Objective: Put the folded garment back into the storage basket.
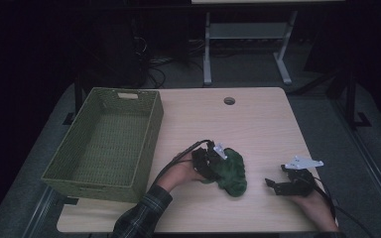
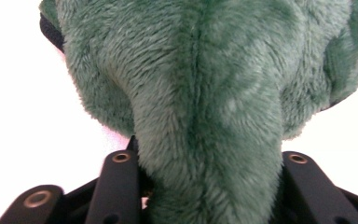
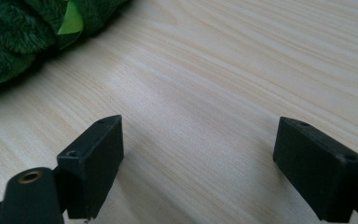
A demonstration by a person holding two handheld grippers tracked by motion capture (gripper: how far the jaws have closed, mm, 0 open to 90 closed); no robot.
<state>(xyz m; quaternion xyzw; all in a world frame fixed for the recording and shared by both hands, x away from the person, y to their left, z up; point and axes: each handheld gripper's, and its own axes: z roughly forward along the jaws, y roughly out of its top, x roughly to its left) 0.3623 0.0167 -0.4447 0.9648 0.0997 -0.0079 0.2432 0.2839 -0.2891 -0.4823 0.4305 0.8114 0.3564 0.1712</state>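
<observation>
A green plush toy (image 1: pixel 233 172) lies on the wooden table (image 1: pixel 263 124), a little right of its middle near the front. My left gripper (image 1: pixel 218 167) reaches into it from the left. In the left gripper view a narrow part of the plush toy (image 2: pixel 205 84) is squeezed between the two black jaws of the left gripper (image 2: pixel 209 186). My right gripper (image 1: pixel 272 185) rests low over the table to the right of the toy, pointing left, jaws apart. In the right gripper view only bare wood lies between the fingers of the right gripper (image 3: pixel 198 158), with the plush toy (image 3: pixel 9 32) at the top left.
A green woven basket (image 1: pixel 149 134) with nothing inside stands on the left part of the table. A round cable hole (image 1: pixel 229 101) sits near the far edge. Desk legs and cables stand on the floor beyond the table.
</observation>
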